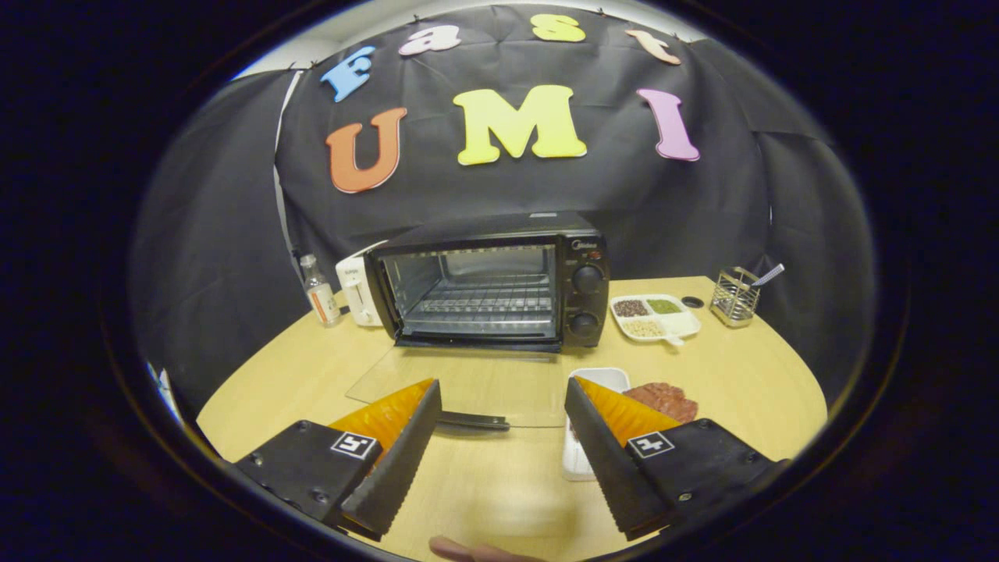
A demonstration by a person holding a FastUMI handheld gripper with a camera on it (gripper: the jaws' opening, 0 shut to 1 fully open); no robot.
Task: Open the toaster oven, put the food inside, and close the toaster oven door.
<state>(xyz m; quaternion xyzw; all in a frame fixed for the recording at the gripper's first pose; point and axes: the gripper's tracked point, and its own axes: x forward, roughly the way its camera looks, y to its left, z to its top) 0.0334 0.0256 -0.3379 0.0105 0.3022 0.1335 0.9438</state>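
Note:
A black toaster oven (pixel 492 281) stands at the back of the round wooden table (pixel 312 367). Its glass door (pixel 460 386) lies folded down flat toward me, with the dark handle (pixel 472 421) at its near edge between my fingers. The wire rack inside is bare. A white tray (pixel 605 378) holding reddish-brown food (pixel 663 400) sits to the right of the door, partly behind my right finger (pixel 605 437). My gripper (pixel 499 406) is open wide, hovering above the table in front of the door, holding nothing.
A small bottle (pixel 320 293) and a white appliance (pixel 357 290) stand left of the oven. A divided dish of seasonings (pixel 654 316), a dark lid (pixel 691 301) and a wire utensil holder (pixel 734 297) sit to its right. A fingertip (pixel 468 551) shows below.

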